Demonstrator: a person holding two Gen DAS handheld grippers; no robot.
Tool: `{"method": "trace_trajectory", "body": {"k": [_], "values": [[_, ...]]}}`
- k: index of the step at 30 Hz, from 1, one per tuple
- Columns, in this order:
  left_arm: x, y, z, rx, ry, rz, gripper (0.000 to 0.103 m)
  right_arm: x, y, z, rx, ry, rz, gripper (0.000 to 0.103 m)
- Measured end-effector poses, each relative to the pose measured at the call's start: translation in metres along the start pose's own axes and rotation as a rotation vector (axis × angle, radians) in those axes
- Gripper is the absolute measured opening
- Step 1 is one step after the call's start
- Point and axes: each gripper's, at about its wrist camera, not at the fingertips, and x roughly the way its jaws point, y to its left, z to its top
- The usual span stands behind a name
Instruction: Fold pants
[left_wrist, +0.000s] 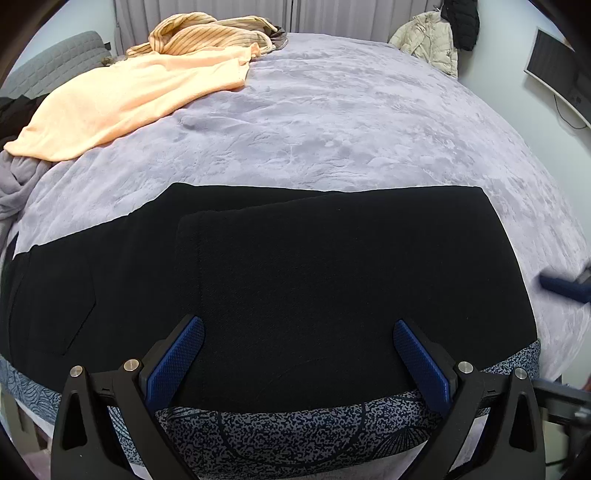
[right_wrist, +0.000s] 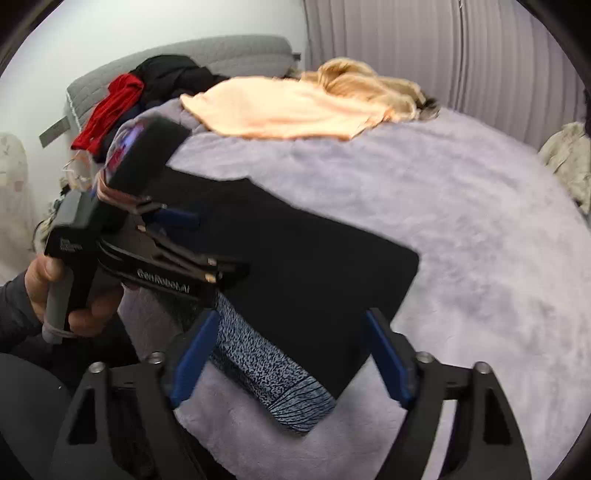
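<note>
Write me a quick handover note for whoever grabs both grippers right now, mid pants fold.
Left gripper: open, holding nothing, poised over the near edge of the black pants.
Right gripper: open, holding nothing, off the pants' right end.
Pants: flat on the lavender blanket, partly over a speckled blue-grey cloth. One layer already lies folded over another.
Left: probably another fold, then tidy the edges.
The peach garment and striped garment at the far side are untouched.

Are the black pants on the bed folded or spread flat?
Folded: the black pants show an upper layer whose edge lies across the lower layer.
</note>
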Motion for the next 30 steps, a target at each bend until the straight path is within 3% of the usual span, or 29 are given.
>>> {"method": "trace_trajectory", "body": {"k": [2, 7, 15, 17, 19, 21, 25, 27, 30], "values": [[0.000, 0.001, -0.001, 0.001, 0.001, 0.007, 0.103, 0.025, -0.002, -0.011, -0.029, 0.090, 0.016, 0.069], [0.002, -0.003, 0.000, 0.011, -0.004, 0.034, 0.103, 0.035, 0.002, -0.006, -0.136, 0.138, 0.022, 0.069], [-0.001, 0.001, -0.001, 0.018, 0.002, 0.022, 0.103, 0.045, -0.046, 0.037, -0.078, 0.147, 0.208, 0.071], [-0.002, 0.003, -0.001, 0.011, 0.003, 0.013, 0.103, 0.033, -0.050, 0.045, -0.083, 0.091, 0.256, 0.072], [-0.001, 0.003, -0.001, 0.009, 0.003, 0.016, 0.103, 0.031, -0.051, 0.051, -0.095, 0.056, 0.186, 0.072], [0.002, 0.000, 0.000, 0.013, 0.002, 0.038, 0.103, 0.048, -0.049, 0.052, -0.115, 0.095, 0.125, 0.072], [0.005, -0.003, 0.002, 0.016, 0.011, 0.058, 0.103, 0.077, -0.020, 0.041, -0.286, 0.134, -0.047, 0.075], [0.006, -0.004, 0.001, 0.025, 0.009, 0.067, 0.103, 0.088, -0.018, 0.043, -0.295, 0.119, -0.076, 0.079], [0.005, -0.002, 0.000, 0.022, 0.007, 0.057, 0.103, 0.094, -0.023, 0.043, -0.248, 0.109, -0.051, 0.080]]}}
